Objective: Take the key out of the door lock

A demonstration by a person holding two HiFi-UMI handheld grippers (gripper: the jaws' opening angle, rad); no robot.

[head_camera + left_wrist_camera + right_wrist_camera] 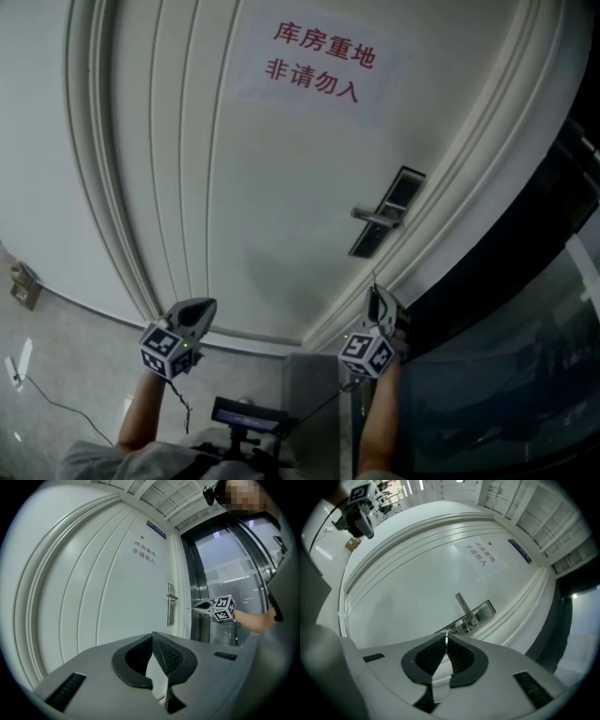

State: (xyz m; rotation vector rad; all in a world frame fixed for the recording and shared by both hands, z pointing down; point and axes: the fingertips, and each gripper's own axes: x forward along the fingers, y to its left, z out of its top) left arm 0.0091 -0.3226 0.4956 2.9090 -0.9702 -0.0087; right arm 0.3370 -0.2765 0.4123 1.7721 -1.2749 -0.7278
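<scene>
The white door carries a dark lock plate with a silver lever handle. My right gripper hangs below the plate, clear of the door, and is shut on a thin silver key pinched edge-on between its pads. In the right gripper view the lock plate and handle lie a short way beyond the tips. My left gripper is shut and holds nothing, off to the left before the door's lower panel. The left gripper view shows the right gripper beside the lock plate.
A paper sign with red characters is stuck high on the door. A dark glass-and-metal frame borders the door on the right. A small fitting sits low on the left wall, and a thin cable runs over the tiled floor.
</scene>
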